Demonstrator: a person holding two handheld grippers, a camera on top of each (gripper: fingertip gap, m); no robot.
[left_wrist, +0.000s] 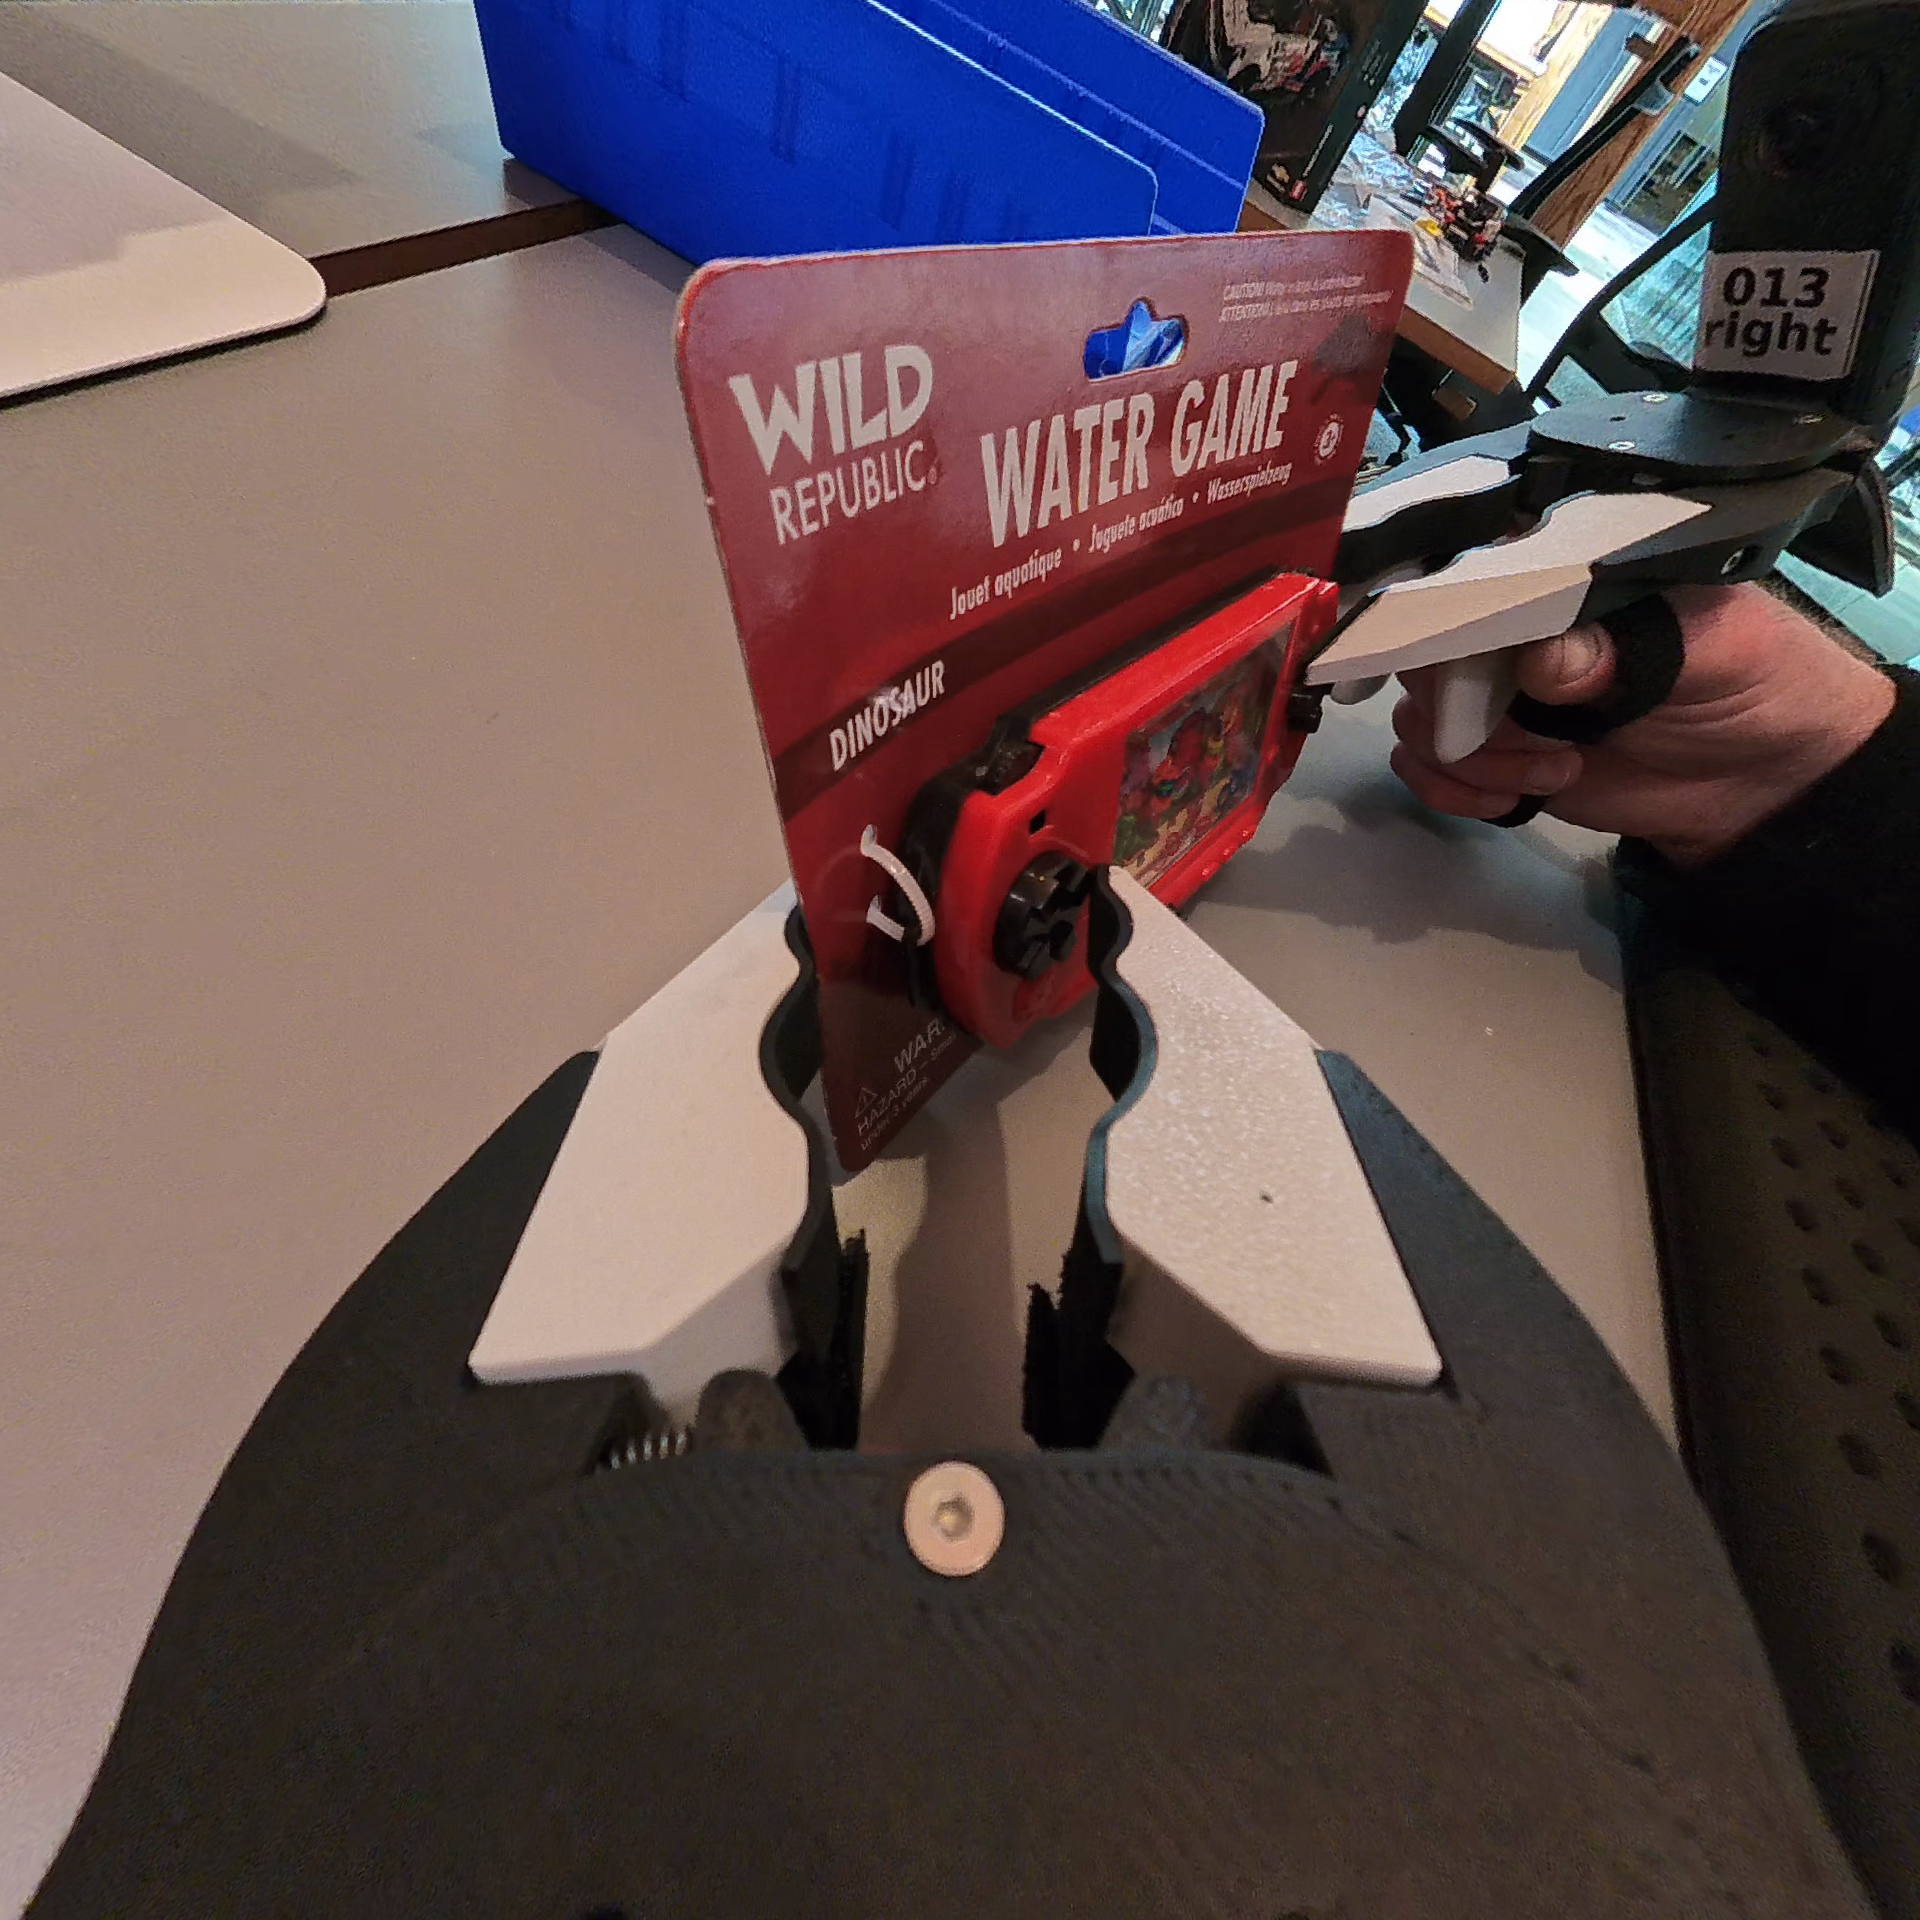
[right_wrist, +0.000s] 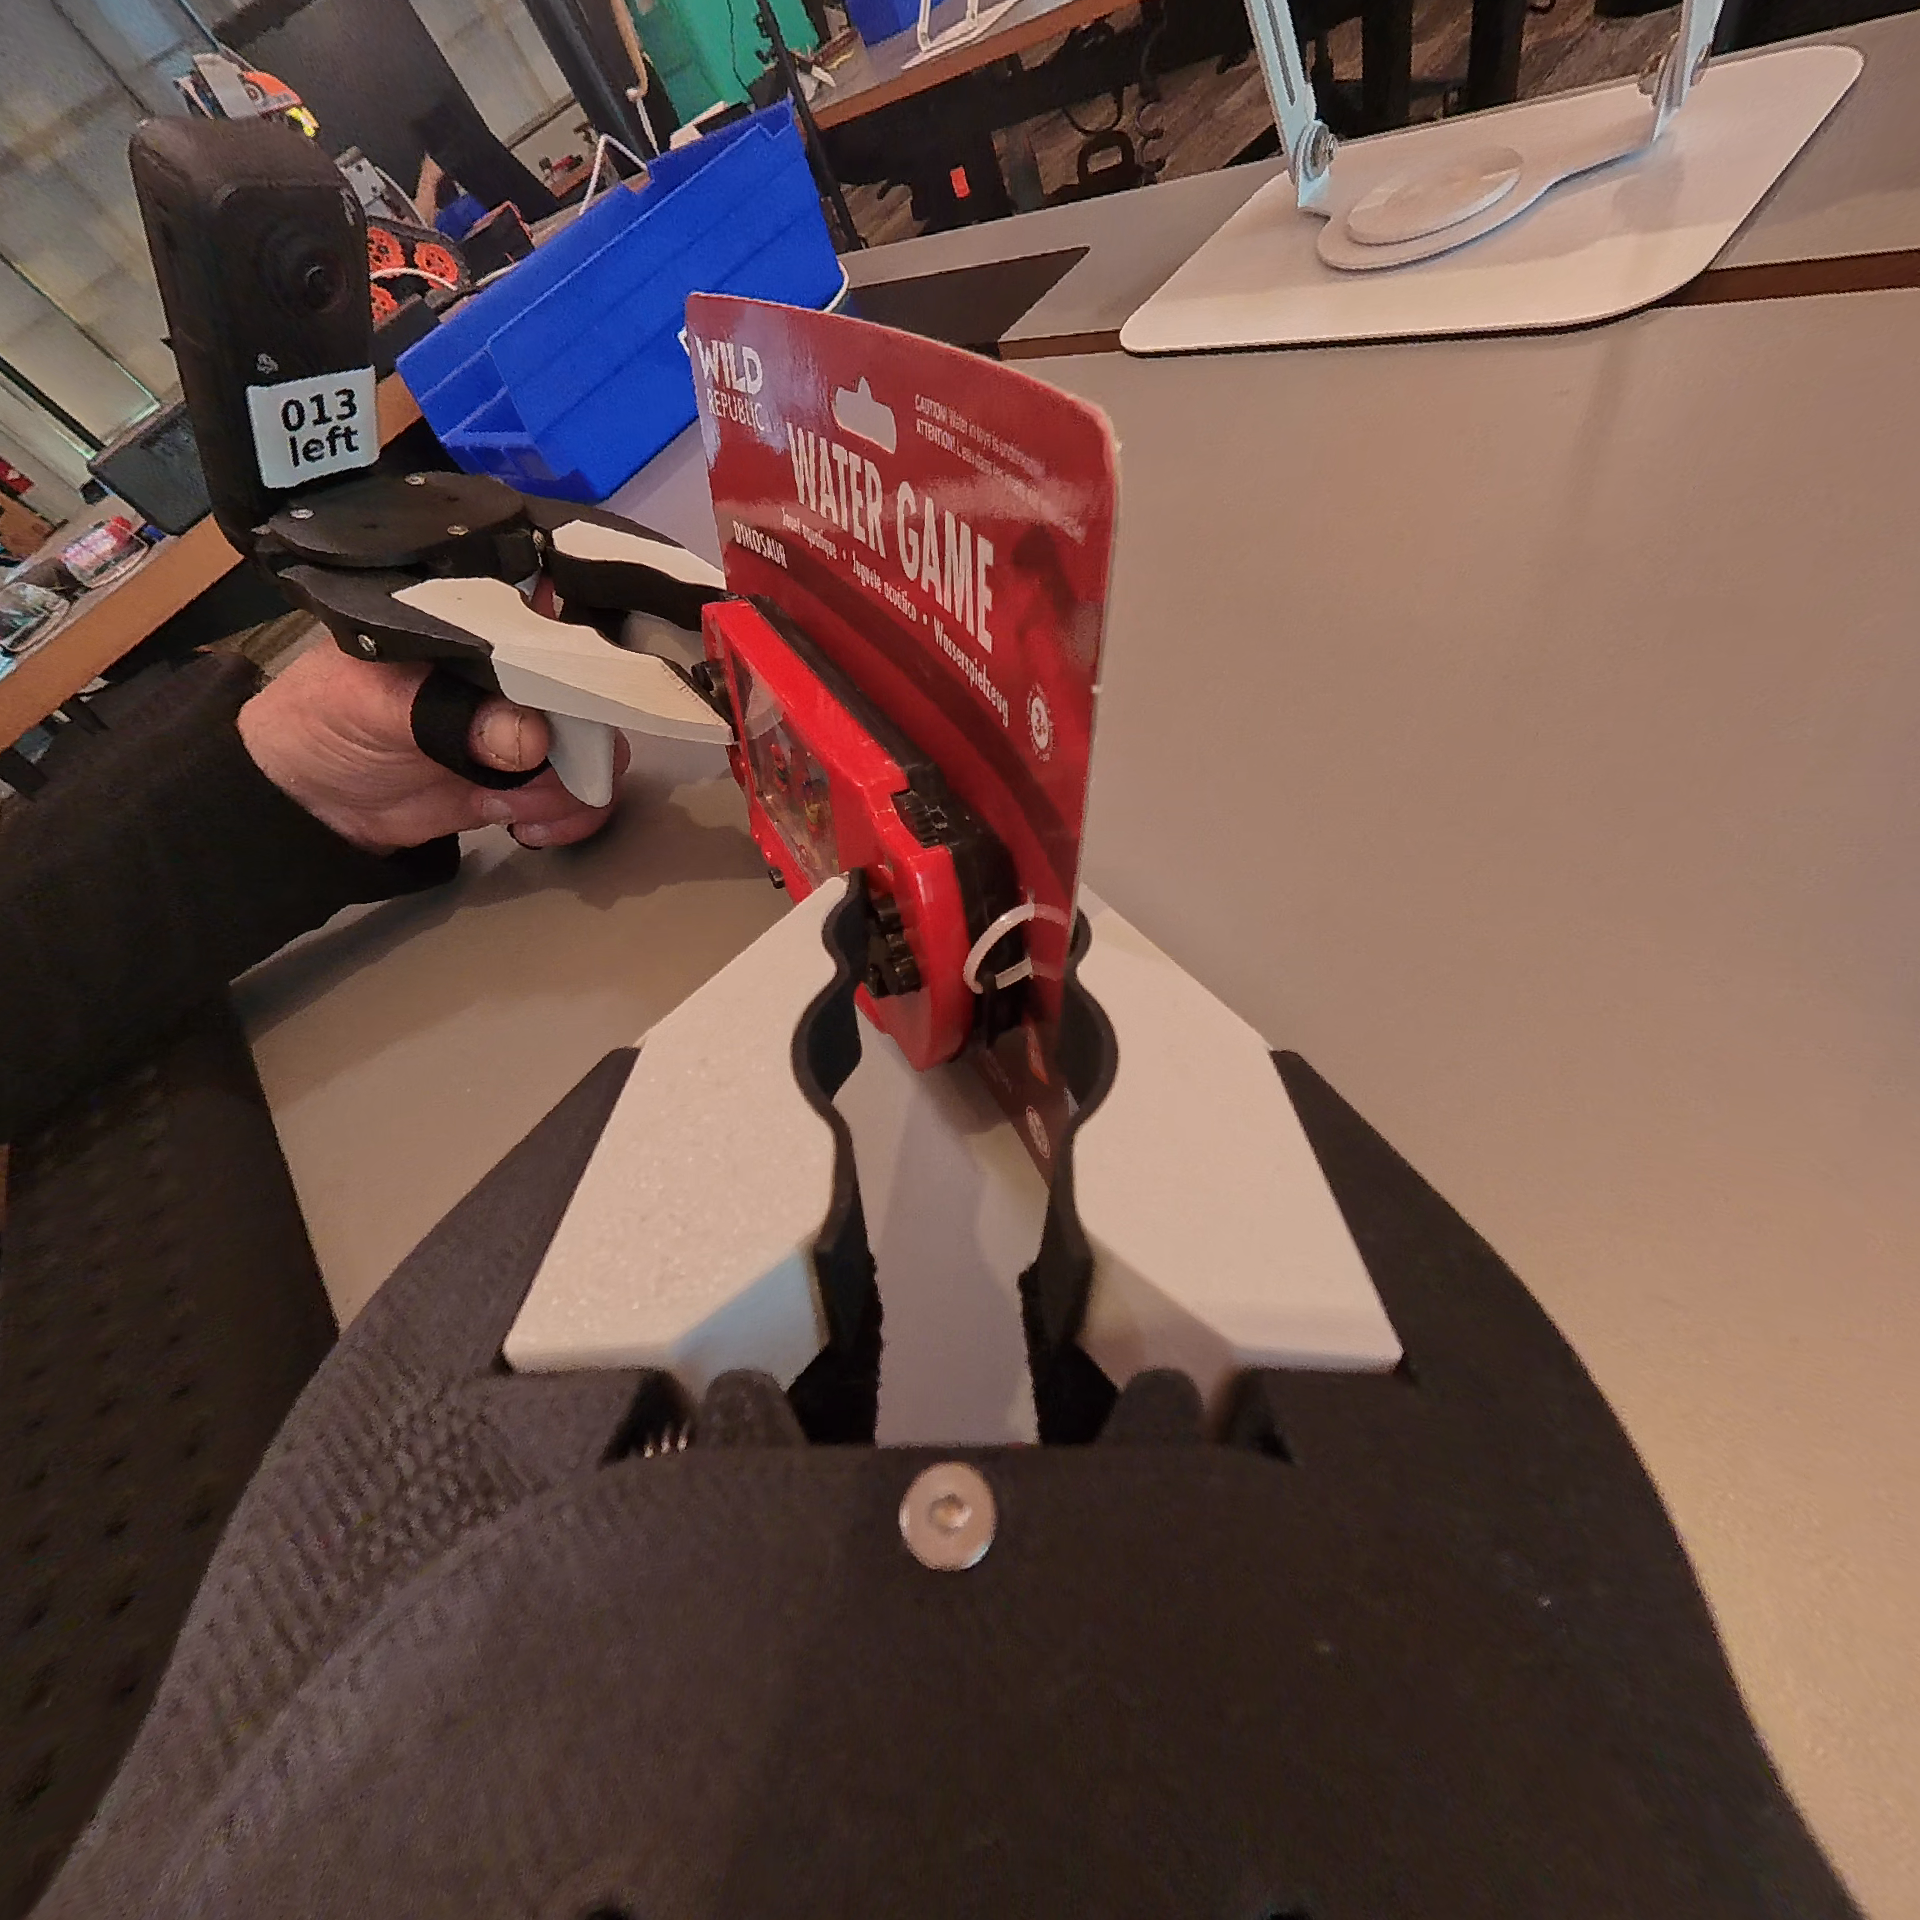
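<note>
While we hold it up from both ends, this is how things stand around the toy game card.
Toy game card: a red card standing upright over the grey table, with a red hand-held water game tied to its front by a white zip tie.
Left gripper: we have it closed on one end of the toy game card, one finger behind the card and one on the game's black knob.
Right gripper: we have it closed on the other end, one finger on the game's front edge and one behind the card.
Blue bin: behind the toy game card, near its top edge.
White stand base: well apart from the toy game card, farther back on the table.
Slip risk: we think the finger on the knob could slide off, because the knob is small and round.
Bend risk: we think the thin card could fold if our two grippers push toward each other or twist.
Drop risk: if one side lets go, we think the toy game card would swing down and hit the table.
</note>
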